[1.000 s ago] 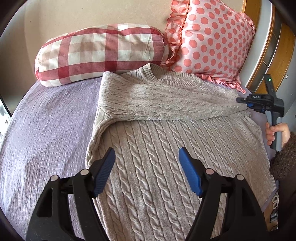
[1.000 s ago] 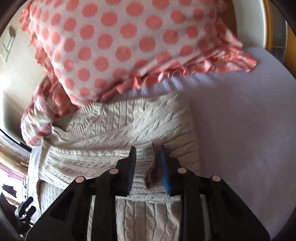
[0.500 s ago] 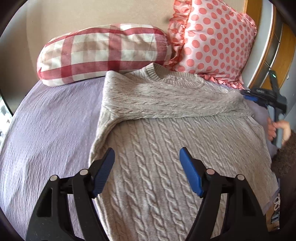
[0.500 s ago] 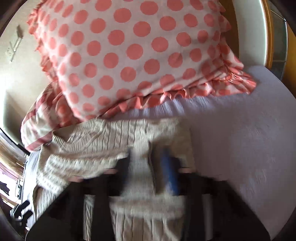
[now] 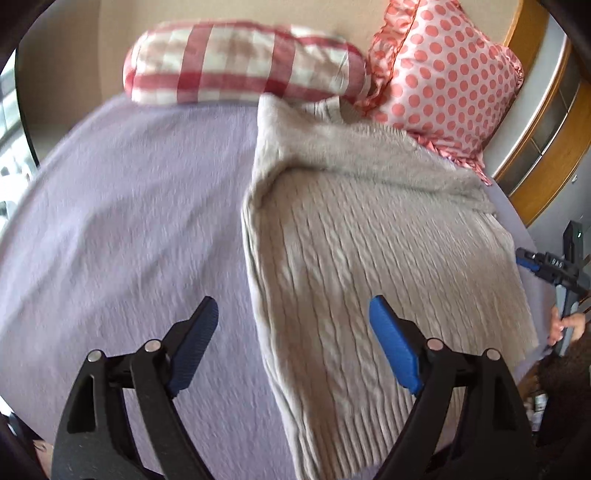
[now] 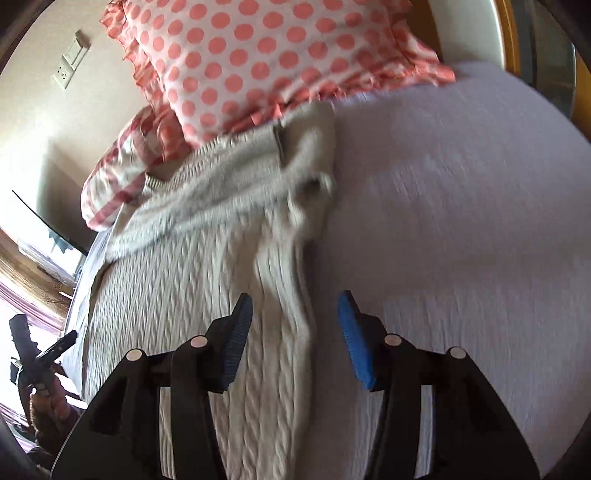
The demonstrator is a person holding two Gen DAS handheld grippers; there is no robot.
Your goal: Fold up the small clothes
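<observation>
Though above the sweater [image 5: 369,258], both hand-held grippers, left [image 5: 293,317] and right [image 6: 295,314], wide apart, empty.

The only lettering is small white characters on the right gripper [image 5: 532,263] body in the left wrist view, too blurred to read.

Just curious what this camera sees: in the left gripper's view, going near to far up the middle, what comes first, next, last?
Left gripper → grey sweater → checked pillow → wall.
</observation>
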